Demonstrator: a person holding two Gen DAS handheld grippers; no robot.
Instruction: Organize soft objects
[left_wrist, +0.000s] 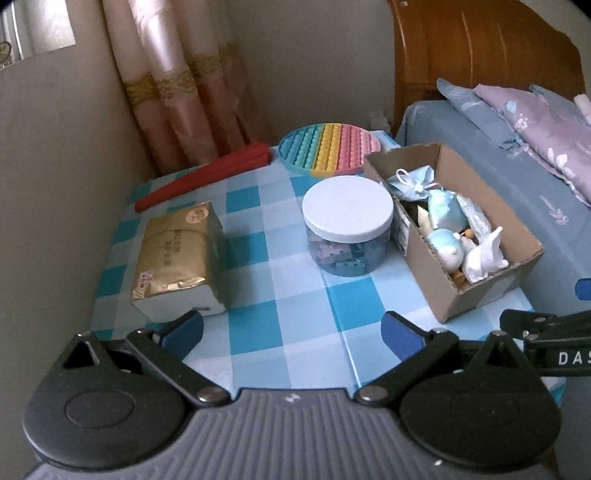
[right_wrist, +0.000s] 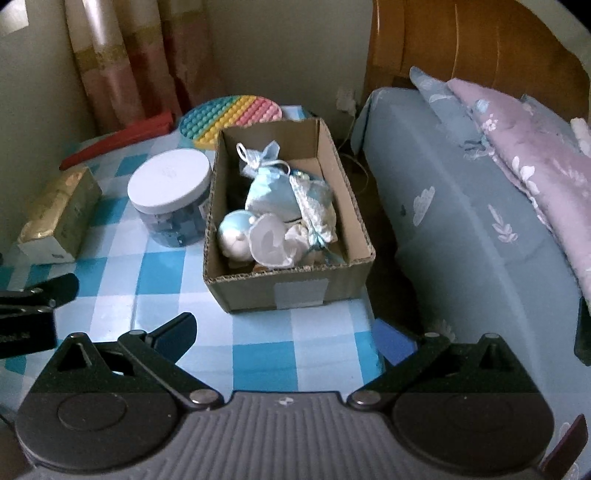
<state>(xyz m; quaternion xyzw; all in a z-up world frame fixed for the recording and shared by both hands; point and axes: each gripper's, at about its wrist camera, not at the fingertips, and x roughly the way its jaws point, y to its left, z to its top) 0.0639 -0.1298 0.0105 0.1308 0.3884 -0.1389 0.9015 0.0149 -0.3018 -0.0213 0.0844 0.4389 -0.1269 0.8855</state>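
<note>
A cardboard box stands on the right side of the blue checked table. It holds several soft things: a light blue drawstring pouch, a blue and white round plush, a white plush. My left gripper is open and empty above the table's front edge. My right gripper is open and empty in front of the box.
A clear jar with a white lid stands left of the box. A gold tissue pack, a red folded fan and a rainbow bubble mat lie around it. A bed borders the table on the right.
</note>
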